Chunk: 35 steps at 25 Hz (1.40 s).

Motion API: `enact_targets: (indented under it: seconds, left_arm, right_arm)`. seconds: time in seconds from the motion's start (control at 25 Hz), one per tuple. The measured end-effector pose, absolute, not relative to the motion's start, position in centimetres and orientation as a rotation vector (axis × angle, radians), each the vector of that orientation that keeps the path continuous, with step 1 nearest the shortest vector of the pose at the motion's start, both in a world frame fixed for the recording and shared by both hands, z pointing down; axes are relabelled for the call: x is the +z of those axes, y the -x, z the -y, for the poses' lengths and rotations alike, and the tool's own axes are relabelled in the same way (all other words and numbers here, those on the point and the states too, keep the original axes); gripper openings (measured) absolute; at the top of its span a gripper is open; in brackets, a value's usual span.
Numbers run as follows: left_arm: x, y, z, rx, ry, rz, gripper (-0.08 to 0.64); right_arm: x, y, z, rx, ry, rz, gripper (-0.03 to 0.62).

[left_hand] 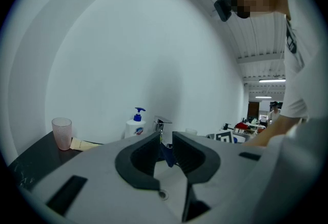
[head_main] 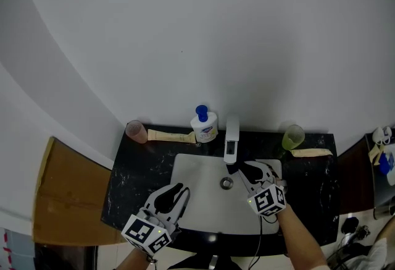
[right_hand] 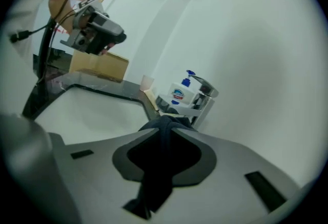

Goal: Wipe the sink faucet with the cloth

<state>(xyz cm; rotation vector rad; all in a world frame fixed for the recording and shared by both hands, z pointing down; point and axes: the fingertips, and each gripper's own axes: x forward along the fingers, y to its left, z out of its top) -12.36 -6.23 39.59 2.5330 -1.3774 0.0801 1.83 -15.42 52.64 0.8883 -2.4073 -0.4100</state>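
One dark cloth [right_hand: 163, 138] sits pinched in the jaws of the right gripper [right_hand: 165, 126], bunched at their tips just short of the single faucet [right_hand: 205, 97]. Only the right gripper view shows it trailing back between them. The left gripper [left_hand: 165, 142] hangs over the sink [head_main: 197, 170], jaws narrowly apart on nothing. The head view alone shows both cups, pink [head_main: 136, 131] and green [head_main: 293, 136], and one soap bottle [head_main: 204, 125] on the black bench [head_main: 133, 182].

Left gripper [head_main: 178, 191] and right gripper [head_main: 251, 168] are pale grey, black-lined, with marker cubes [head_main: 146, 232].
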Motion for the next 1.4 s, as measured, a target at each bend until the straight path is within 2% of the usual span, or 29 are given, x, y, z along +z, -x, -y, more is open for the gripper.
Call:
enact_targets:
  seconds: [0.16, 0.4, 0.84, 1.24, 1.4]
  left_arm:
    - [39.7, 12.3, 6.1, 0.083, -2.53, 1.384, 0.077]
    - [39.3, 12.5, 5.6, 0.064, -2.517, 1.389, 0.078]
    - [38.1, 12.6, 3.9, -0.002, -2.516, 1.422, 0.077]
    - [36.3, 14.3, 2.0, -0.077, -2.53, 1.433, 0.077]
    - [35.2, 14.7, 0.9, -0.097, -2.561, 1.422, 0.077]
  right_arm:
    - [51.1, -0.9, 18.5, -0.468, -0.909, 2.398, 0.071]
    - [50.5, -0.7, 14.1, -0.501, -0.819, 2.438, 0.071]
    - [46.6, -1.1, 9.3, -0.291, -0.977, 2.579, 0.071]
    - [38.1, -2.9, 4.0, -0.289, -1.233, 2.641, 0.071]
    - [34.2, -5.9, 0.9, -0.124, -1.428, 2.675, 0.071]
